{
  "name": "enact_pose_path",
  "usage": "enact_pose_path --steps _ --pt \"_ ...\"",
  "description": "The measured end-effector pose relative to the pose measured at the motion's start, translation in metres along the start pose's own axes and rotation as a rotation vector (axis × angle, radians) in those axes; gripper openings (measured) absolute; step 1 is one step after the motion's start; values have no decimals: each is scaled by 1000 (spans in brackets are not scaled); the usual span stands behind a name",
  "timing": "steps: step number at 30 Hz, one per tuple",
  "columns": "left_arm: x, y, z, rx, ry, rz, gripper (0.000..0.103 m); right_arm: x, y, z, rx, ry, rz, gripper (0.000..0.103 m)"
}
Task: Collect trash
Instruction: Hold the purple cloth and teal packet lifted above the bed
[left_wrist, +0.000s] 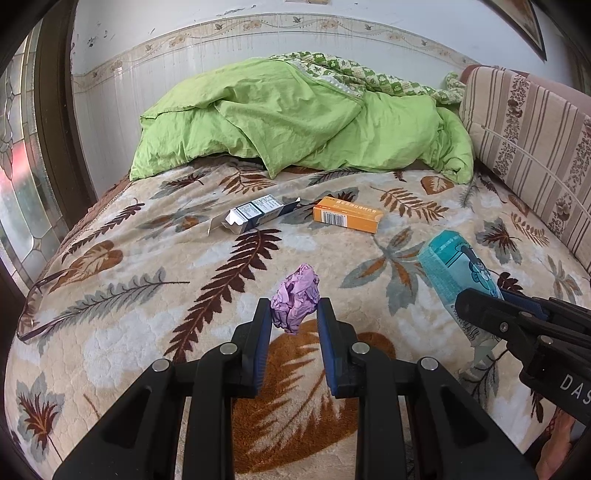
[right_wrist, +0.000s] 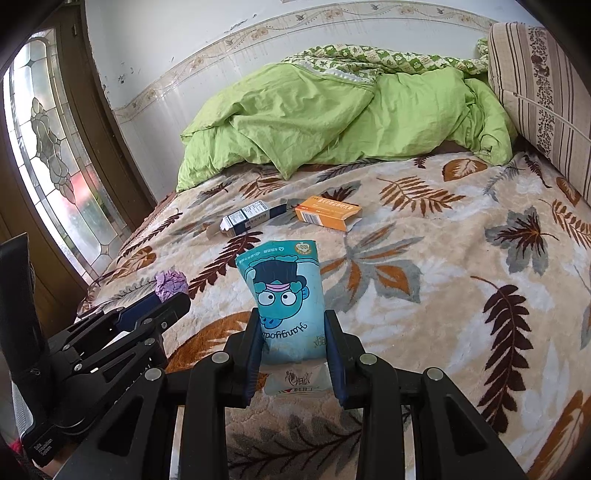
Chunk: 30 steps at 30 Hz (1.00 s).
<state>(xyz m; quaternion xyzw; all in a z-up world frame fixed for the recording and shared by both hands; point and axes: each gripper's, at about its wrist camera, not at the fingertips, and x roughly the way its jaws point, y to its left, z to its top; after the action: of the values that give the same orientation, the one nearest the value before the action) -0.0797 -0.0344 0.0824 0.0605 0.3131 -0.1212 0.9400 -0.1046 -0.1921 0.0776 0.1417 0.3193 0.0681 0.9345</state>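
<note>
While left tongs (left_wrist: 294, 314) pinch purple wad (left_wrist: 295, 297) — seemingly — right tongs (right_wrist: 294, 325) grip teal pkt (right_wrist: 286, 291).

Both wrist cameras sit low over the leaf-patterned beige blanket (left_wrist: 122, 332), facing the rumpled green duvet (left_wrist: 295, 122) beyond; the right view stands right of the left, both sharing that bedding.

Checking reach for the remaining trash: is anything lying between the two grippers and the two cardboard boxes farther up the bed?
Nothing visible does: only bare leaf-patterned blanket lies before the blue-and-white carton and orange box.
</note>
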Motion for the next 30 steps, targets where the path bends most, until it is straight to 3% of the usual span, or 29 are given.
enact_pose_path --steps 30 --pt "3 1 -1 2 4 3 24 0 -2 0 5 1 6 33"
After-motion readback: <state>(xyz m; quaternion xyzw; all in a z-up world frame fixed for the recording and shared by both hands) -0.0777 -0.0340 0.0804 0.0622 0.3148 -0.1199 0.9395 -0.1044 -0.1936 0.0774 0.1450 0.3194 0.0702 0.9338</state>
